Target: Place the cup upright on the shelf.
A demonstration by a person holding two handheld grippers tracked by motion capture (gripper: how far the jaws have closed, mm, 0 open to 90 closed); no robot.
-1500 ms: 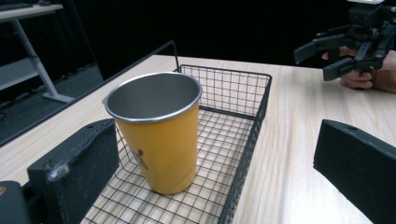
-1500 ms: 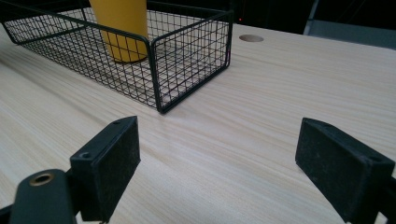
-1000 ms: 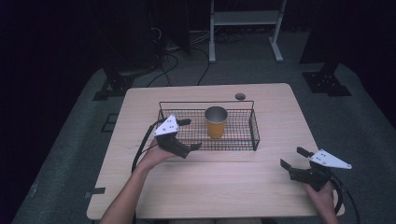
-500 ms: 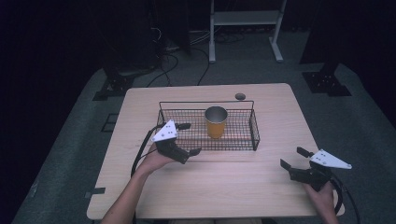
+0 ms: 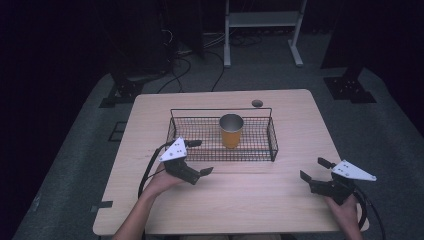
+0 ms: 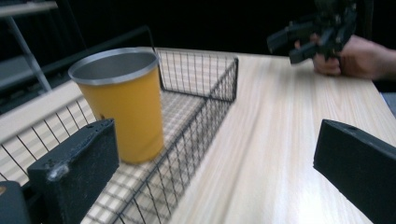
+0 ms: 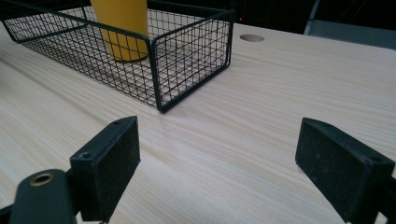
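Cup [image 5: 231, 131] upright inside the wire basket [image 5: 272, 142], nothing gripping it.
Your left gripper [image 5: 198, 158] had drawn back from the basket's near-left edge toward you over the last second, jaws spread wide and empty; cup stood mid-basket, just beyond that rim. Reads as a release finished, or a re-aim. Your right gripper [image 5: 312, 169] sat unmoved, low at the table's [image 5: 250, 200] near-right corner, jaws equally spread.

One cup [image 5: 231, 131] stands in one wire basket [image 5: 272, 140], on one table [image 5: 250, 200] toward 12 o'clock. Two grippers are held over the table: the left gripper [image 5: 199, 157] at 9 o'clock, the right gripper [image 5: 314, 168] at 4 o'clock.
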